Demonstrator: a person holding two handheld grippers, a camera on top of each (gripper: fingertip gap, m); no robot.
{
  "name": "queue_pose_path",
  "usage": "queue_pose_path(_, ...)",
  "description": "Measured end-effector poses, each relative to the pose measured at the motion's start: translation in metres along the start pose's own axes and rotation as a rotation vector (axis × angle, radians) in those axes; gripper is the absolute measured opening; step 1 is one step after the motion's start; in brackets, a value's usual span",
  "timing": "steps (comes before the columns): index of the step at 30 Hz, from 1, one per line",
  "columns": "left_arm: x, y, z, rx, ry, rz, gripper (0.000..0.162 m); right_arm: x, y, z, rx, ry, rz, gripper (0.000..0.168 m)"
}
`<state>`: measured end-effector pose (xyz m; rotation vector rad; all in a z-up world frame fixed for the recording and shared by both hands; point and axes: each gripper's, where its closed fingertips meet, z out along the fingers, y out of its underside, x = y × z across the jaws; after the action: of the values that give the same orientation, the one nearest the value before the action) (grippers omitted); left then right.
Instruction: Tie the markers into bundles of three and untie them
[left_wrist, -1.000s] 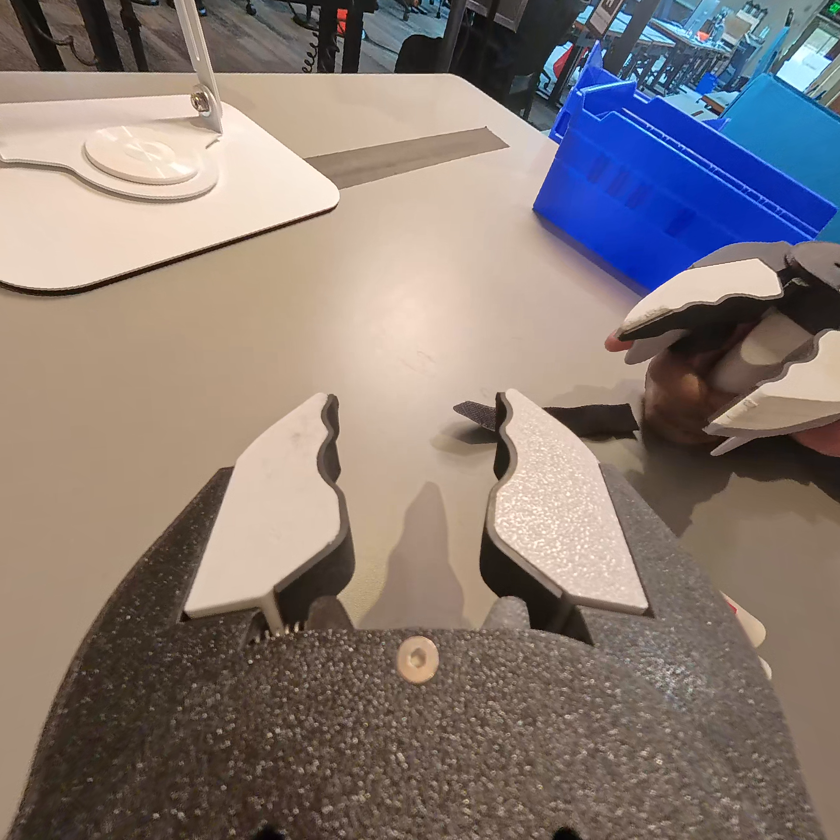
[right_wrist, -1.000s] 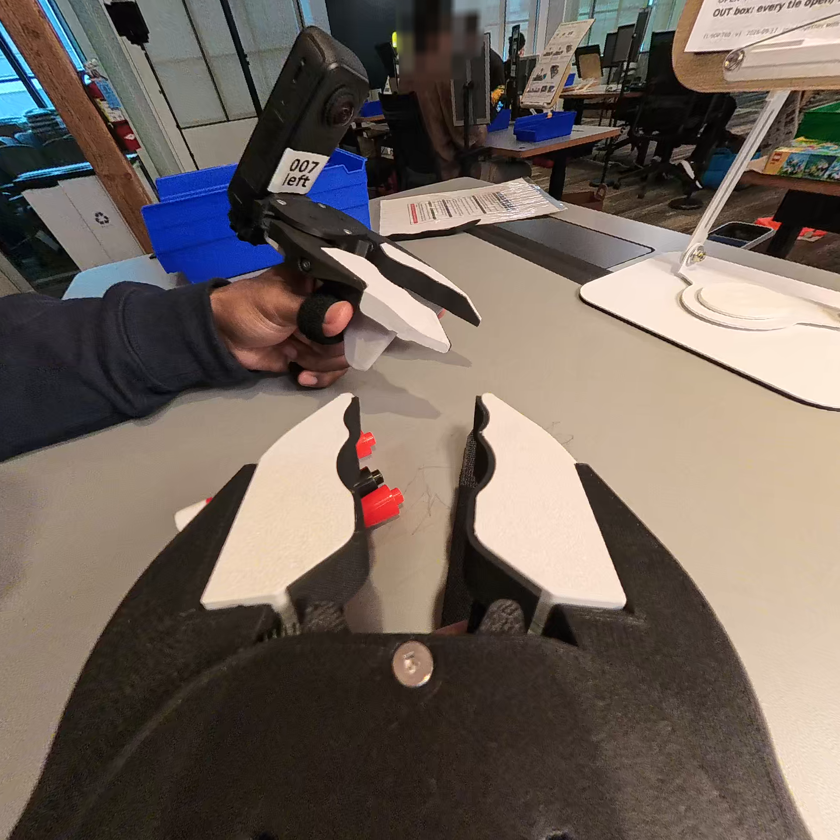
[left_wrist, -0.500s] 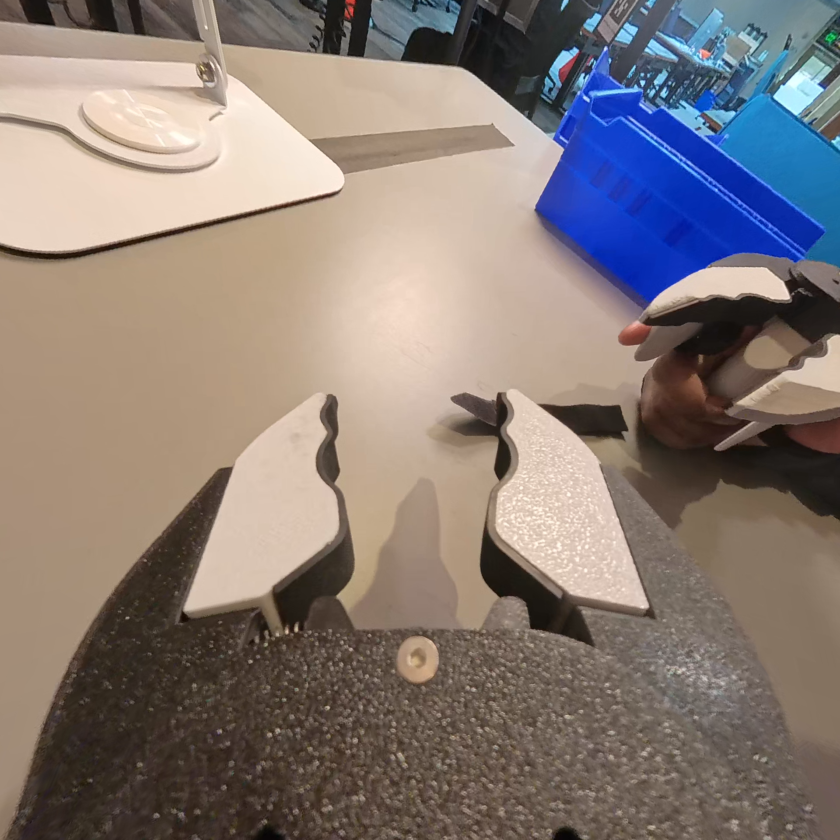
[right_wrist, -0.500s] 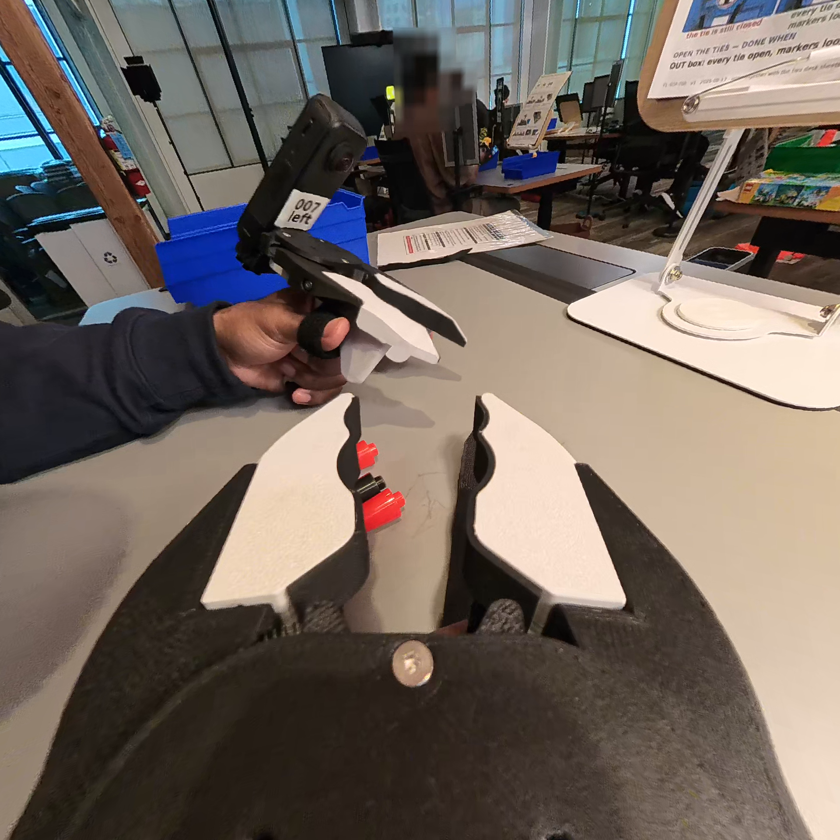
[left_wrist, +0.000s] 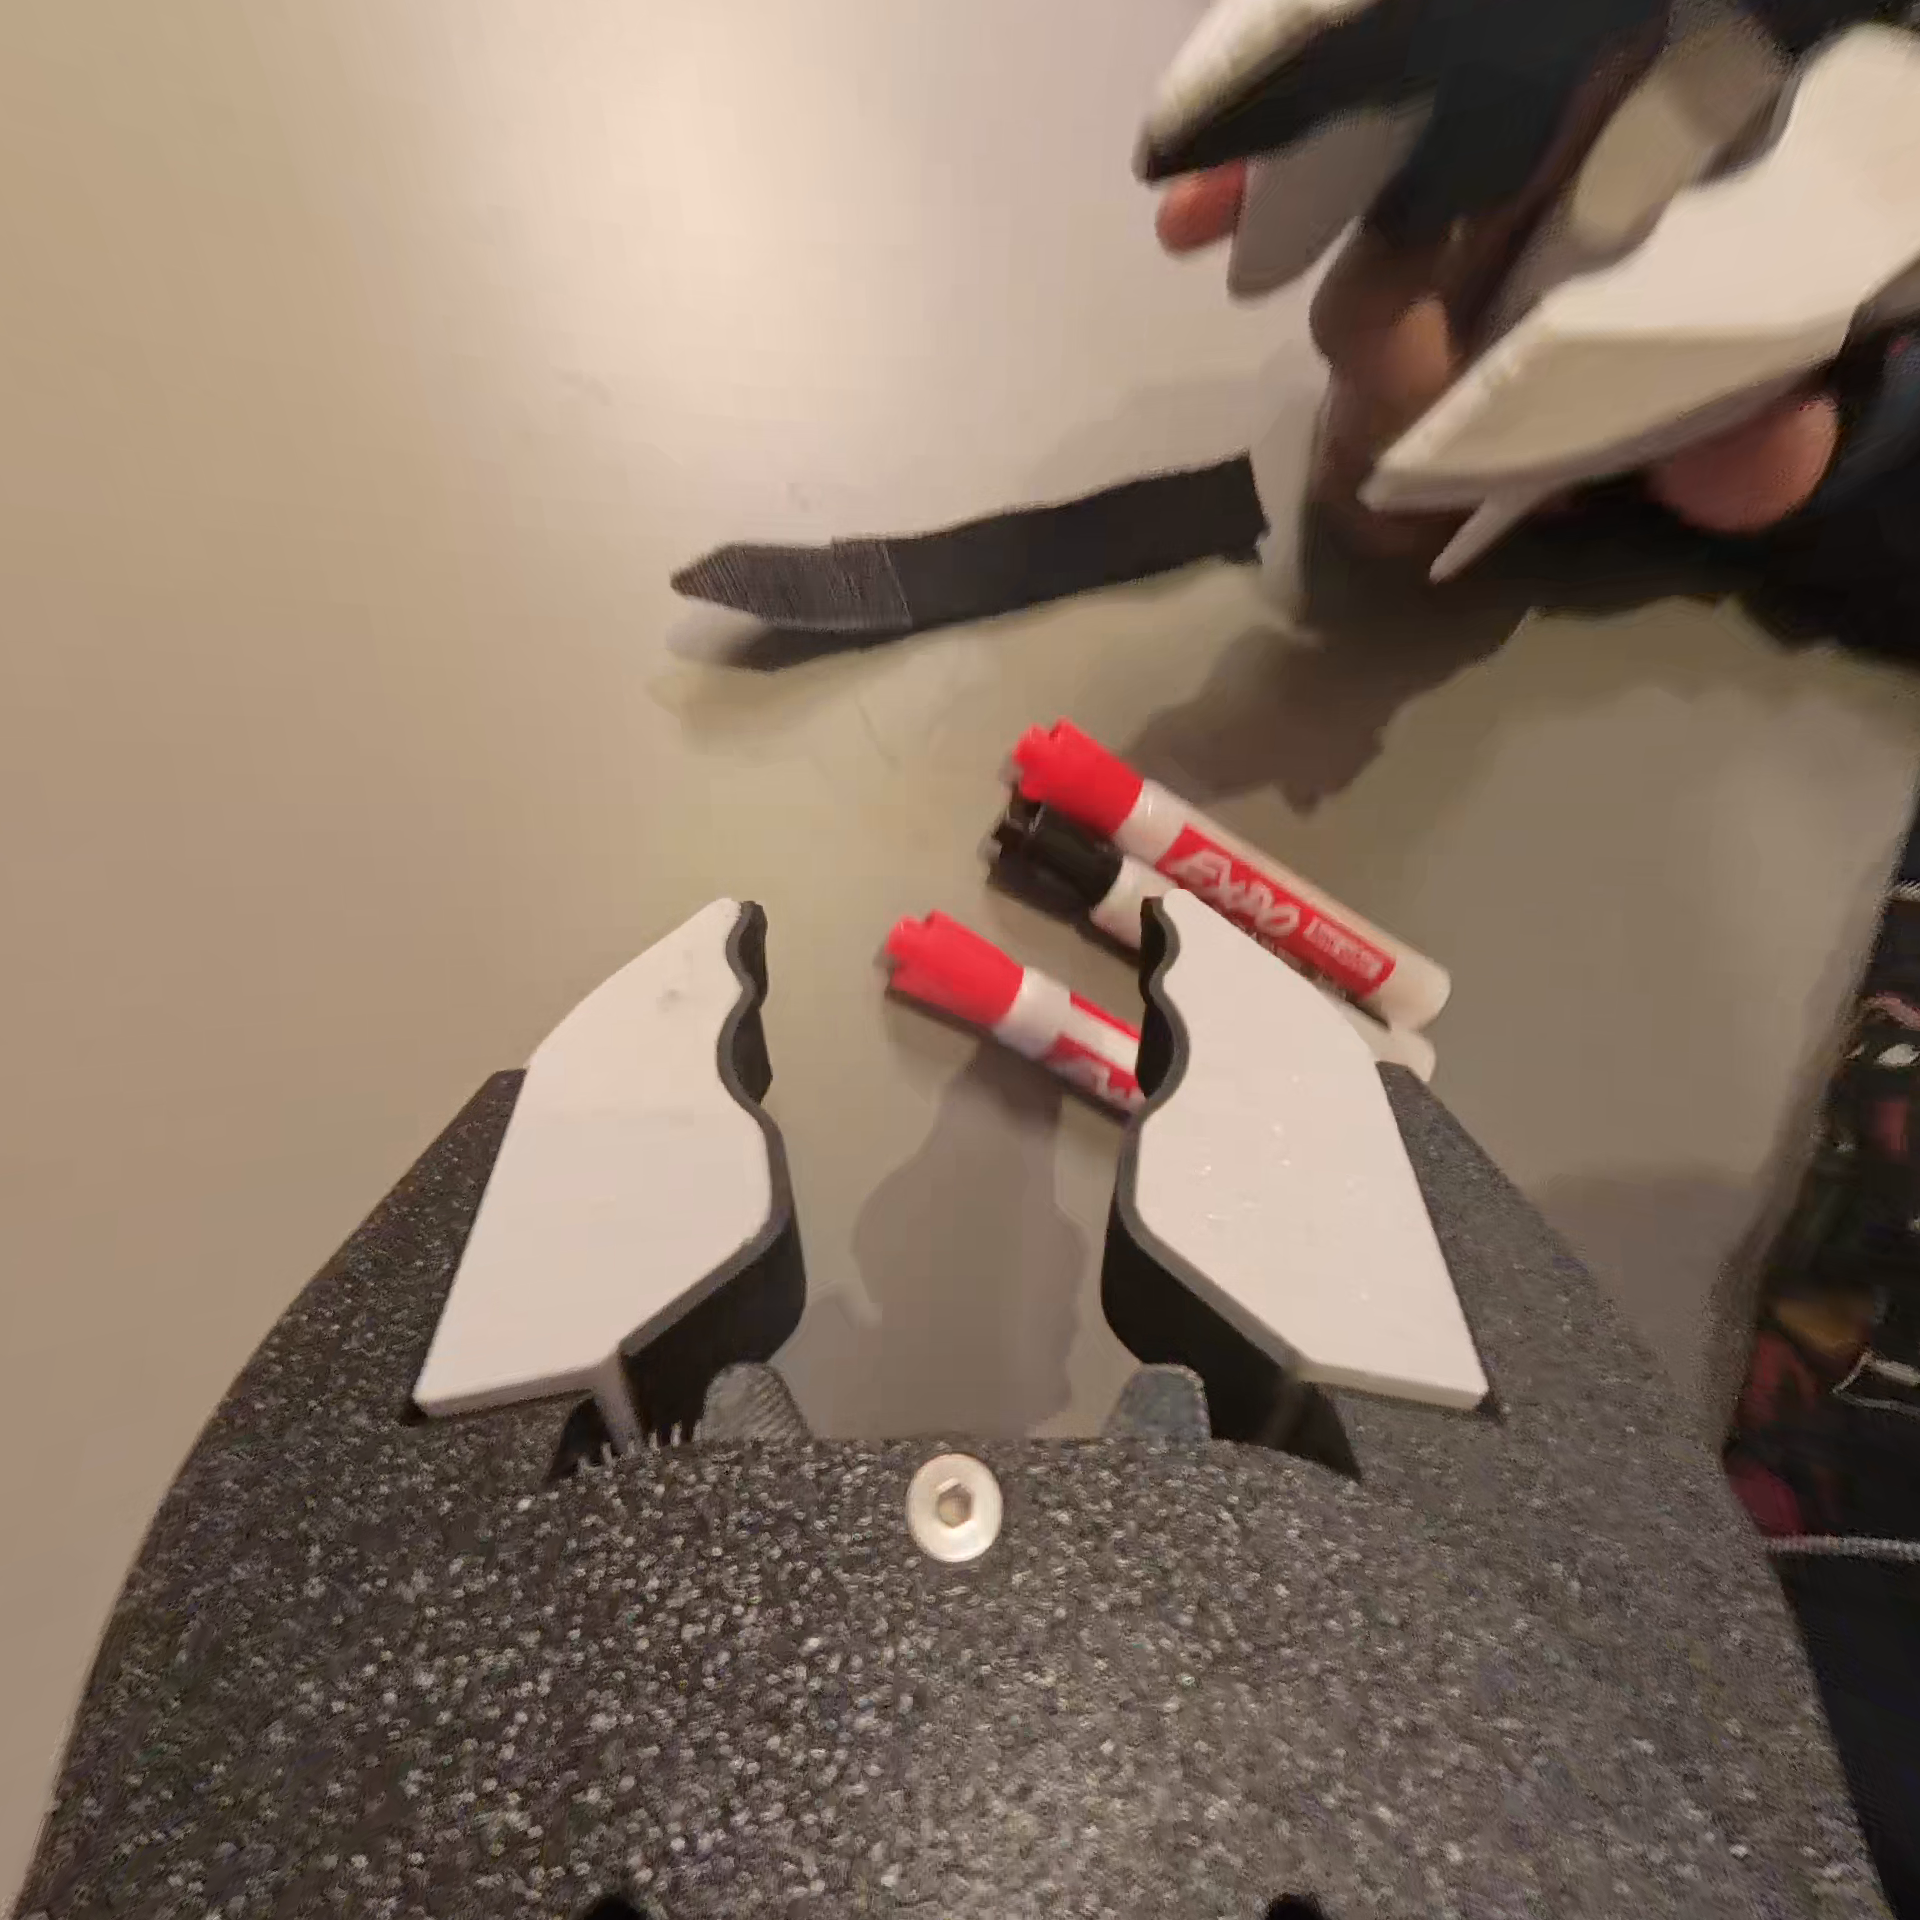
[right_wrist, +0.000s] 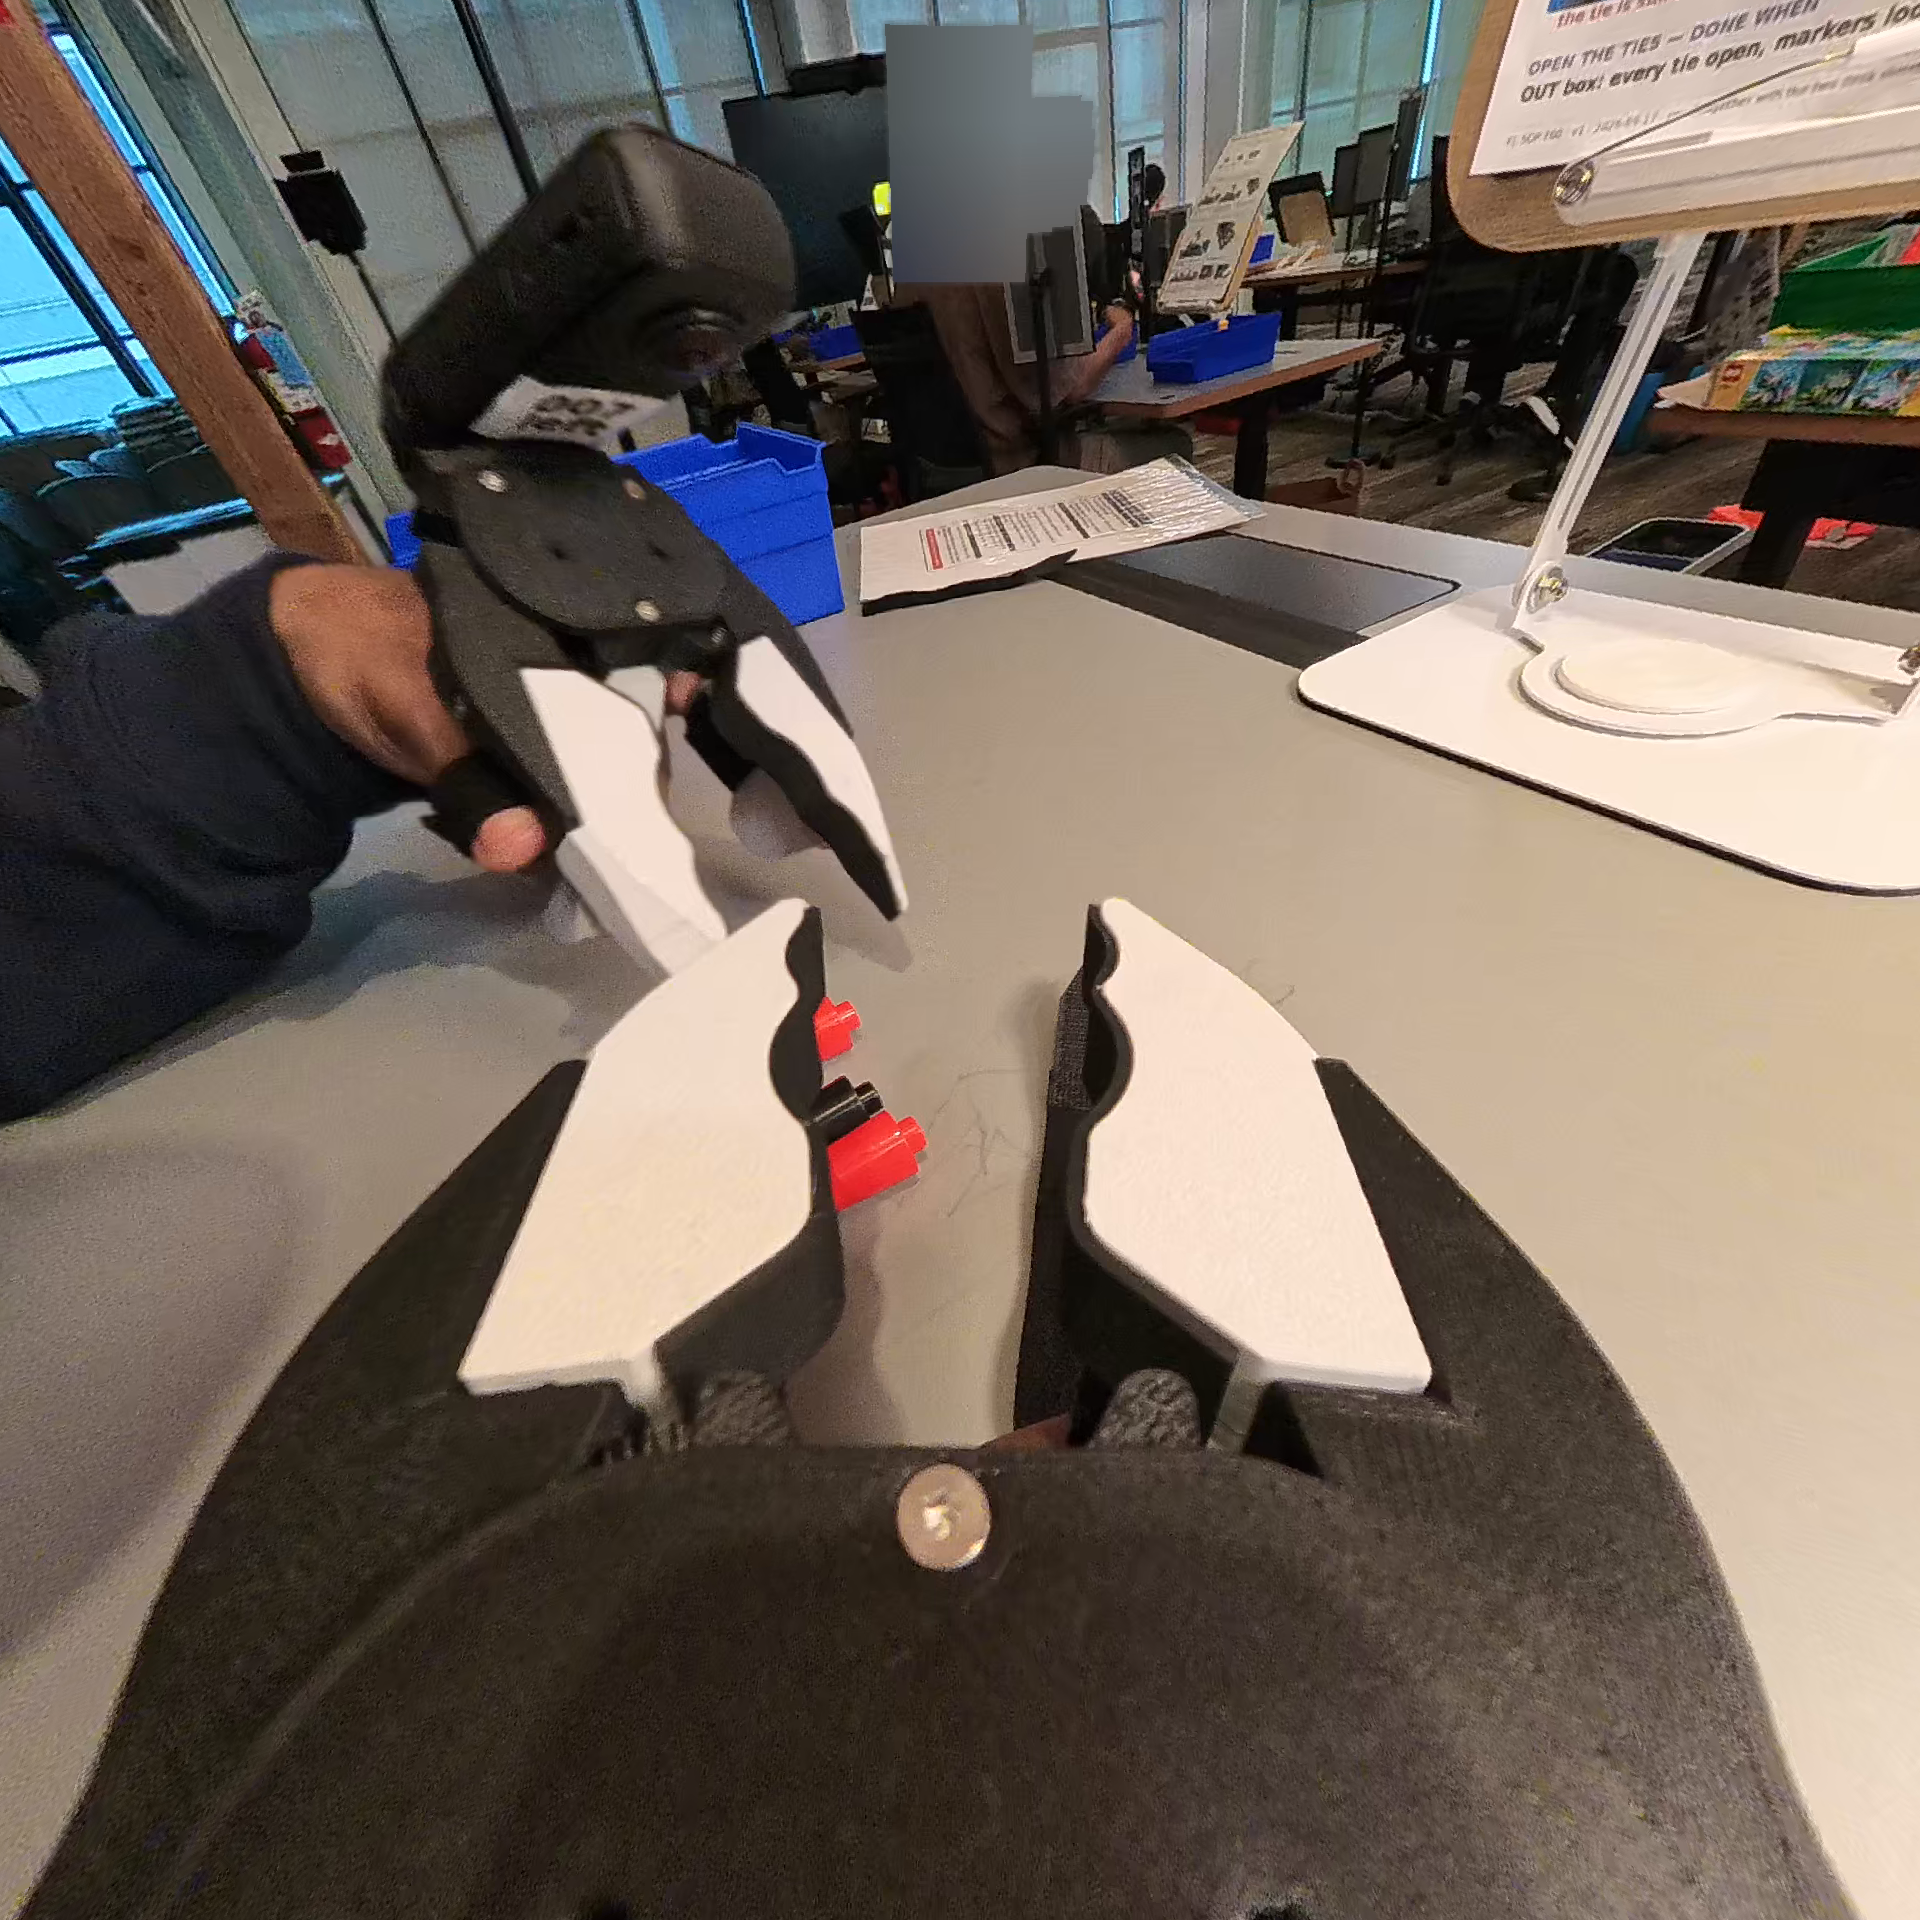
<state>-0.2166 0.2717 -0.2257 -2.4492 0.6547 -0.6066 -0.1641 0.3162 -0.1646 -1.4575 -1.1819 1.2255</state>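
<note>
Three markers lie loose on the grey table: a red-capped one (left_wrist: 997, 1003) just ahead of my left gripper's jaws, and a black-capped one (left_wrist: 1070, 868) beside another red-capped one (left_wrist: 1195, 842). Their caps also show in the right wrist view (right_wrist: 878, 1158). A black strap (left_wrist: 966, 566) lies flat beyond them. My left gripper (left_wrist: 948, 914) is open and empty, tilted down over the markers. My right gripper (right_wrist: 953, 914) is open and empty, low over the table, with the caps beside its left finger. Each gripper shows in the other's view: left (right_wrist: 779, 883), right (left_wrist: 1558, 260).
A white stand base (right_wrist: 1662, 727) with a tilted sign board (right_wrist: 1714, 104) stands at the right. A blue bin (right_wrist: 769, 530) and a bagged paper sheet (right_wrist: 1060, 520) lie at the table's far side. A person sits at a desk beyond. The black strap (left_wrist: 966, 566) sits 8 centimetres or so from the ends of my right fingers.
My left gripper has risen, swung toward the right gripper and tipped down over the markers, which now show in its view. The right gripper has barely moved. Both stay open.
</note>
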Motion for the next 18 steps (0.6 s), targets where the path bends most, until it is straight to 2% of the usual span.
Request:
queue_pose_path(3, 0.007, 0.011, -0.008, -0.059, -0.044, 0.028, 0.070, 0.000, 0.000, 0.000, 0.001, -0.003, 0.005, 0.048)
queue_pose_path(5, 0.011, 0.016, -0.010, -0.062, -0.088, -0.003, 0.065, 0.001, 0.000, 0.000, 0.000, 0.001, 0.010, 0.048)
queue_pose_path(9, 0.030, 0.029, 0.001, -0.096, -0.113, 0.000, 0.063, 0.000, 0.000, 0.001, -0.005, 0.003, -0.001, 0.048)
queue_pose_path(13, 0.028, 0.044, 0.014, -0.177, -0.157, 0.000, 0.063, -0.001, 0.000, 0.001, -0.006, 0.003, -0.012, 0.048)
queue_pose_path(16, 0.022, 0.050, 0.012, -0.202, -0.203, 0.006, 0.055, -0.002, -0.001, 0.000, 0.000, 0.003, -0.017, 0.048)
queue_pose_path(18, 0.016, 0.055, 0.007, -0.229, -0.244, 0.015, 0.044, -0.002, 0.000, 0.000, -0.001, 0.003, -0.023, 0.048)
